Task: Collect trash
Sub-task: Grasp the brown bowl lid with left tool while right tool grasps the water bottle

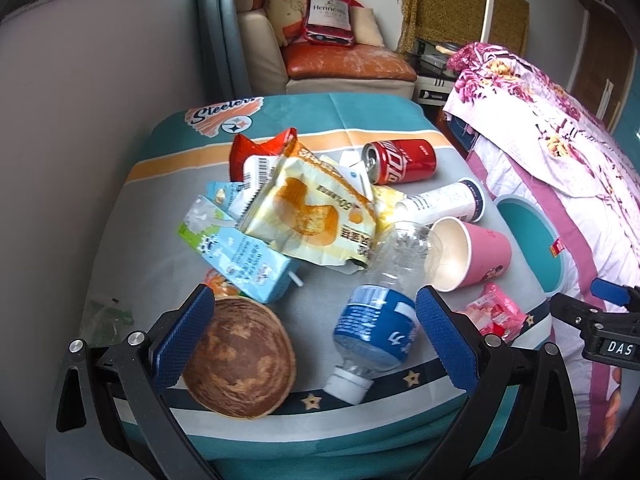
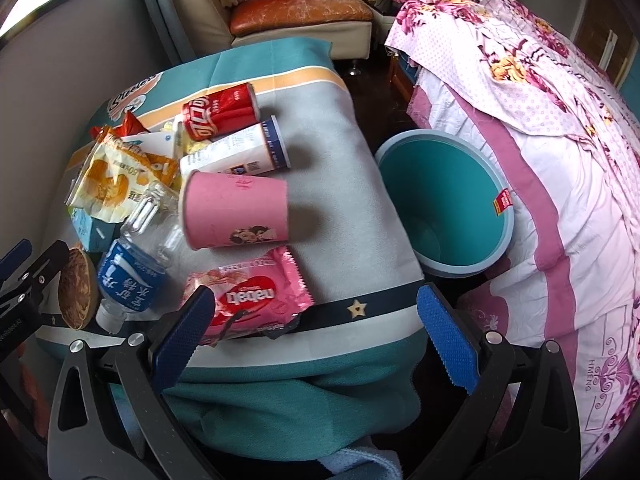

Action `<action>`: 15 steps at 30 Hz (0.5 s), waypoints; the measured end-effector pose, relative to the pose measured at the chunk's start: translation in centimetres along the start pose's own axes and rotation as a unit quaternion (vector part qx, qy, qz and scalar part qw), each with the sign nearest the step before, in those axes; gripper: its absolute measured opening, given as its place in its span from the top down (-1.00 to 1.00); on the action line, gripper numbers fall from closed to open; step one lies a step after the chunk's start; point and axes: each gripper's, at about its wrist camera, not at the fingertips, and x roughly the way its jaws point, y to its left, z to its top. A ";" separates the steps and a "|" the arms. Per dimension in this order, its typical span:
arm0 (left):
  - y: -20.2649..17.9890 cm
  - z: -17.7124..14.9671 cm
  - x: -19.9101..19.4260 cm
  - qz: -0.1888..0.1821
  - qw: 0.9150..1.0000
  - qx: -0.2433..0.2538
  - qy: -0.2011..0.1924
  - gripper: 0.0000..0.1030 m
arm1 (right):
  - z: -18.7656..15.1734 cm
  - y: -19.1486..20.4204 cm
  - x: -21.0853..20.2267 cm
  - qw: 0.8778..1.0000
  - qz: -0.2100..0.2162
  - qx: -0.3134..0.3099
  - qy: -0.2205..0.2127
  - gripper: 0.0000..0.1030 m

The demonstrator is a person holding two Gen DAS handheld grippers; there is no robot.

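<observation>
Trash lies piled on a cloth-covered table [image 1: 352, 120]: a red cola can [image 1: 402, 161], a white tube cup [image 1: 444, 199], a pink paper cup [image 1: 472, 254], a yellow snack bag [image 1: 308, 216], a blue milk carton [image 1: 240, 254], a clear water bottle [image 1: 378, 312], a brown paper bowl [image 1: 240, 364] and a pink biscuit wrapper [image 2: 252, 296]. My left gripper [image 1: 306, 340] is open, straddling the bowl and bottle. My right gripper [image 2: 316, 340] is open over the table's near edge, its left finger beside the pink wrapper. A teal trash bin [image 2: 448, 200] stands right of the table.
A bed with a pink floral quilt [image 2: 540, 140] presses against the bin on the right. A grey wall [image 1: 80, 120] borders the table's left side. A sofa [image 1: 344, 64] with bags on it sits beyond the table.
</observation>
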 end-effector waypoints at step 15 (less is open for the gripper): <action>9.2 -2.2 1.8 0.012 0.998 -0.001 0.063 -0.95 | 1.1 6.4 3.2 0.986 0.131 0.027 0.097 -0.88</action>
